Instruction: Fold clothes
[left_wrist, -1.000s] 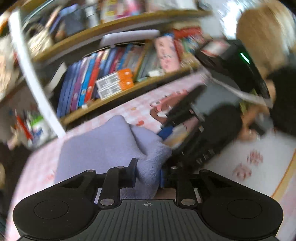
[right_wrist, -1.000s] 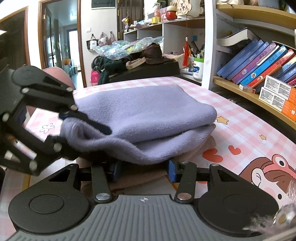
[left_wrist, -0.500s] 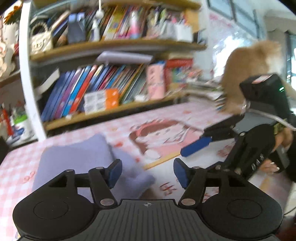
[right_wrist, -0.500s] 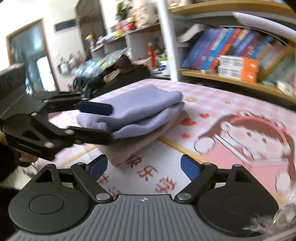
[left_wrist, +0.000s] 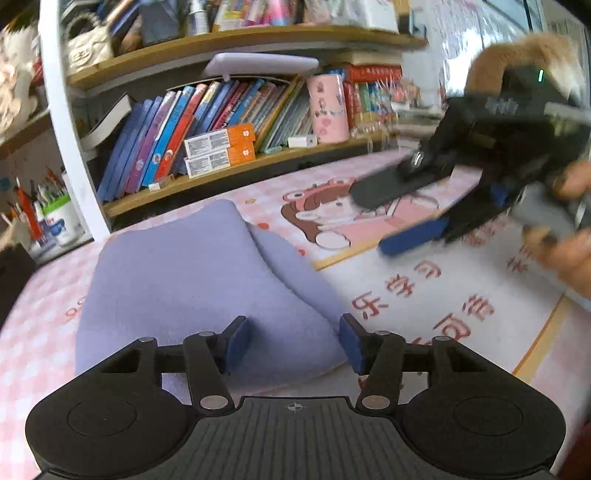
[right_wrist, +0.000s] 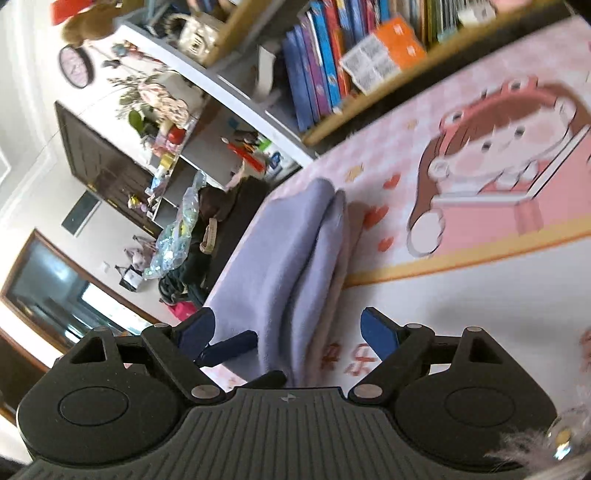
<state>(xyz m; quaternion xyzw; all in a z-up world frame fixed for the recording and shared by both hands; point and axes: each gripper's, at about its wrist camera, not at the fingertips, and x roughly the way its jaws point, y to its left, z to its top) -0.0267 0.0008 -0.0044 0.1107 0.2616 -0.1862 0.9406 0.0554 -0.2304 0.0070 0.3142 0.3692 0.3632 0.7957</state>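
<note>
1. Fingers of left gripper (left_wrist: 293, 345) were spread wide, empty, poised over the near corner of the folded lilac garment (left_wrist: 192, 284).
2. Right gripper (right_wrist: 288, 334) was tilted, fingers wide apart, nothing held.
3. Garment lay folded on the pink cartoon-print table cover (left_wrist: 424, 295), a beige piece (right_wrist: 351, 240) under it.
4. Bookshelf (left_wrist: 221, 122) stood behind.

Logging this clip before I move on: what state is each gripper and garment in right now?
Left gripper: open, holding nothing.
Right gripper: open, holding nothing.
Lavender fleece garment: folded, lying on the pink cartoon-print table mat.
Beige garment: folded, under the lavender one, only its edge showing.
</note>
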